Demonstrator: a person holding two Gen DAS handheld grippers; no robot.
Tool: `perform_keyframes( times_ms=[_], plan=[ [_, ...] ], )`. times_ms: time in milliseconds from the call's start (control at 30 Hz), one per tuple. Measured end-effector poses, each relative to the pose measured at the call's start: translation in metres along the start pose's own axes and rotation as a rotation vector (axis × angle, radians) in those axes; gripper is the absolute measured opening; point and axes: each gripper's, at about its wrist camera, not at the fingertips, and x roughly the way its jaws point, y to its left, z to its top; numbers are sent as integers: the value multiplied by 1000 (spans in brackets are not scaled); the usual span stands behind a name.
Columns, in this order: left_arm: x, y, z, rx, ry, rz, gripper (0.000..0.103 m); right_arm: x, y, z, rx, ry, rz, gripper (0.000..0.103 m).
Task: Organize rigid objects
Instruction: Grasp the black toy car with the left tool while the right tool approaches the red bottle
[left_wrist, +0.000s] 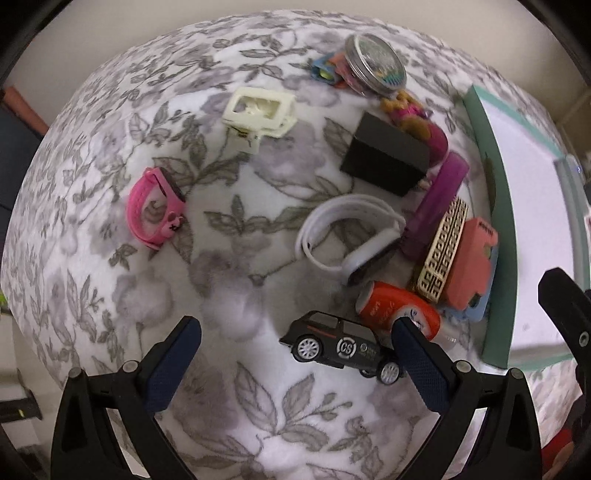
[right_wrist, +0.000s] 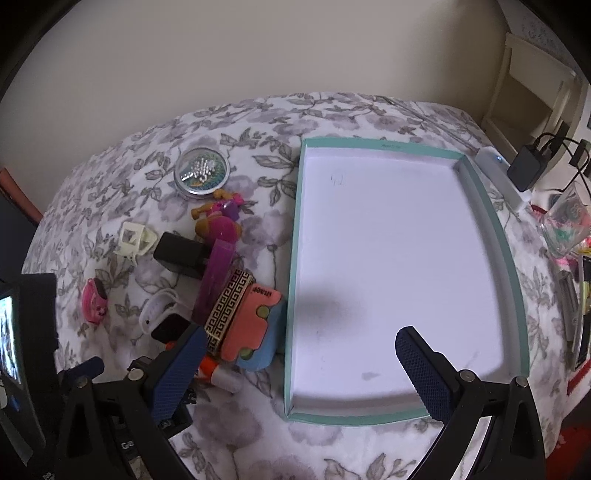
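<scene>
My left gripper (left_wrist: 295, 338) is open and empty just above the floral cloth, with a black toy car (left_wrist: 341, 347) between its fingertips near the right finger. Beyond lie an orange can (left_wrist: 397, 308), a white wristband (left_wrist: 347, 236), a pink watch (left_wrist: 153, 208), a black box (left_wrist: 388, 158), a cream plastic frame (left_wrist: 256, 110) and a round tin (left_wrist: 375, 62). My right gripper (right_wrist: 301, 345) is open and empty over the near left part of the teal-rimmed white tray (right_wrist: 515, 280). The object pile (right_wrist: 236, 306) lies left of the tray.
A purple case (left_wrist: 437, 199), a gold patterned block (left_wrist: 443, 245) and a pink eraser (left_wrist: 474, 262) crowd the tray's left wall (left_wrist: 491, 173). A doll (right_wrist: 218, 214) lies by the tin (right_wrist: 202, 171). A charger (right_wrist: 526, 168), a glass (right_wrist: 565, 221) and pens lie right of the tray.
</scene>
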Motion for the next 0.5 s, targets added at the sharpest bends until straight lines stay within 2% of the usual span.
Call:
perform_keyframes(
  times_ms=[200, 233, 267, 333, 433, 500],
  plan=[
    [3, -14, -11, 22, 36, -15, 100, 0, 5, -5, -37, -1, 15, 103],
    [3, -16, -15, 24, 44, -24, 95, 0, 6, -6, -42, -2, 14, 103],
    [4, -19, -19, 27, 58, -52, 82, 0, 6, -6, -44, -3, 12, 103],
    [8, -24, -25, 22, 91, -105, 69, 1, 5, -7, -42, 0, 8, 103],
    [11, -30, -32, 30, 101, -121, 68, 2, 1, -6, -31, 5, 11, 103],
    [10, -34, -35, 30, 94, -123, 63, 2, 0, -6, -27, 5, 14, 103]
  ],
)
